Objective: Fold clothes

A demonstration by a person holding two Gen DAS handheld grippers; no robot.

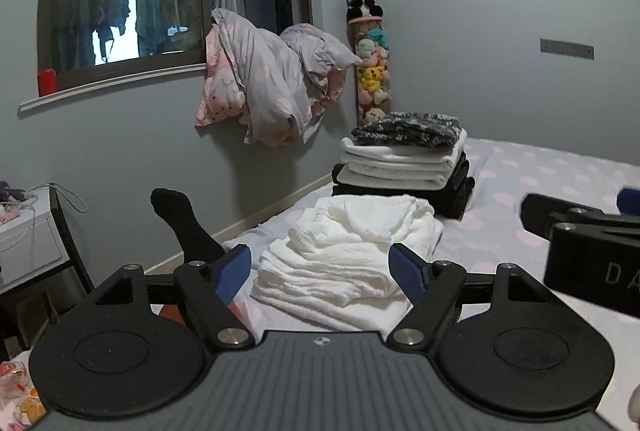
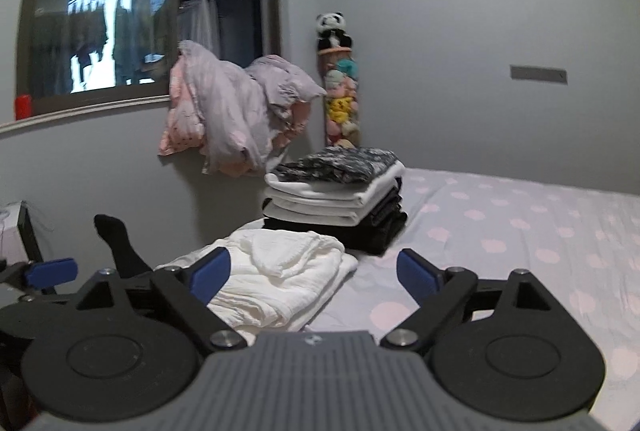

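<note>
A folded white crinkled garment [image 1: 344, 251] lies on the polka-dot bed [image 1: 540, 191]; it also shows in the right wrist view [image 2: 280, 279]. Behind it stands a stack of folded clothes [image 1: 404, 163], black at the bottom, white in the middle, a dark floral piece on top; the stack also shows in the right wrist view [image 2: 336, 199]. My left gripper [image 1: 320, 271] is open and empty, just in front of the white garment. My right gripper [image 2: 312, 273] is open and empty, its left finger over the garment's near edge. The right gripper also shows in the left wrist view [image 1: 580, 231].
A foot in a black sock [image 1: 184, 223] sticks up at the bed's left edge. A white bedside table [image 1: 28, 231] stands at the left. Bedding [image 1: 272, 83] hangs from the window sill. A tube of plush toys [image 1: 372, 71] stands in the corner.
</note>
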